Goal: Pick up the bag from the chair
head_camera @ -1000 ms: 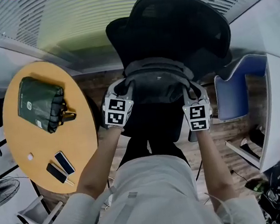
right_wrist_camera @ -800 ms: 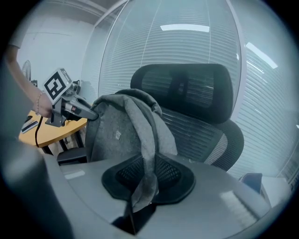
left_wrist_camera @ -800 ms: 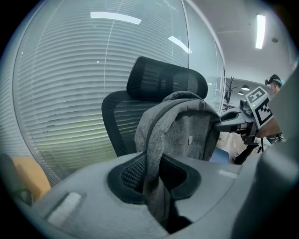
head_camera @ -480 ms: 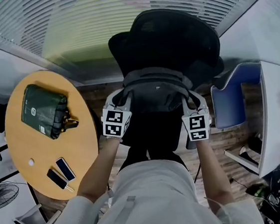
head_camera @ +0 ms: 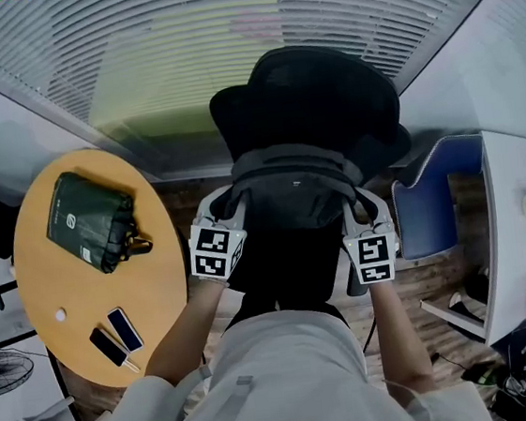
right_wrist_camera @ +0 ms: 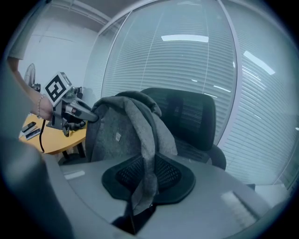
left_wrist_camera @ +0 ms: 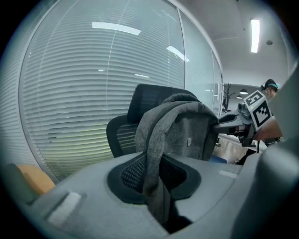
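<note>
A grey fabric bag (head_camera: 296, 184) hangs between my two grippers in front of the black office chair (head_camera: 312, 105). My left gripper (head_camera: 227, 202) is shut on the bag's left strap (left_wrist_camera: 156, 168), which runs down between its jaws. On the other side, my right gripper (head_camera: 361, 205) is shut on the right strap (right_wrist_camera: 145, 163). In the left gripper view the bag (left_wrist_camera: 187, 133) rises in front of the chair back (left_wrist_camera: 140, 105). The bag (right_wrist_camera: 121, 130) looks clear of the chair seat (right_wrist_camera: 198, 151) in the right gripper view.
A round wooden table (head_camera: 81, 273) stands at the left with a dark green bag (head_camera: 90, 220) and two phones (head_camera: 116, 330). A blue chair (head_camera: 427, 200) and a white desk (head_camera: 519, 223) are at the right. Blinds cover the glass wall (head_camera: 225, 39) behind.
Both grippers have stayed shut on the straps. The bag, the chair and the table sit lower in the head view than a second ago. The bag stays in front of the chair back.
</note>
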`<state>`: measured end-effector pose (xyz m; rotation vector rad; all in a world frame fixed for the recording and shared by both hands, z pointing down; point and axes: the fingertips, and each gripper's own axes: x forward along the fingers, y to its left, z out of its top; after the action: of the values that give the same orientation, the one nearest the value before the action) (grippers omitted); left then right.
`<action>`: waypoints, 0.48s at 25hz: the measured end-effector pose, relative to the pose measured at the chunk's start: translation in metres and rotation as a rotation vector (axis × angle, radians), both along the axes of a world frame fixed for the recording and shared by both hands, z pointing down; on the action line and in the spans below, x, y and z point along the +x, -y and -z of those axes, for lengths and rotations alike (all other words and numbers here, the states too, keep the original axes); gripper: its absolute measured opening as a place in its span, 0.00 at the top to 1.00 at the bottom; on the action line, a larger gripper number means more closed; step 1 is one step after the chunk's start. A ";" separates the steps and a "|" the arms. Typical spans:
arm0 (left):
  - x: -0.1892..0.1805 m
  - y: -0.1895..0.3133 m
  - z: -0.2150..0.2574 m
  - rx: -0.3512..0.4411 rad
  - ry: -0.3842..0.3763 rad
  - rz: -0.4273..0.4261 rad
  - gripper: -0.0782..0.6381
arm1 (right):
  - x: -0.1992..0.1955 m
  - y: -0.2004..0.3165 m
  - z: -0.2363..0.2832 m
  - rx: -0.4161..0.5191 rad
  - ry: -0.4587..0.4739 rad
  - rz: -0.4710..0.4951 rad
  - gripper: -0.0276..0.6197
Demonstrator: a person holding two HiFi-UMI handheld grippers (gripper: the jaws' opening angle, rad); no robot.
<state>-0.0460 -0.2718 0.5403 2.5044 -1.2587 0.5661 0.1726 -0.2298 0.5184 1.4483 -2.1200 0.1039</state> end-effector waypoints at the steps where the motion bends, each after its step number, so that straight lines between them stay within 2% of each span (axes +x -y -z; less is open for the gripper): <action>1: 0.001 -0.001 0.006 0.005 -0.003 -0.001 0.80 | 0.001 -0.001 0.006 0.005 0.000 0.001 0.87; 12: 0.000 -0.008 0.047 0.042 -0.036 0.001 0.80 | -0.001 -0.010 0.049 0.047 0.018 0.000 0.87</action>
<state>-0.0460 -0.2634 0.4931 2.5362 -1.2715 0.4973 0.1716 -0.2193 0.4698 1.4797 -2.1503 0.0683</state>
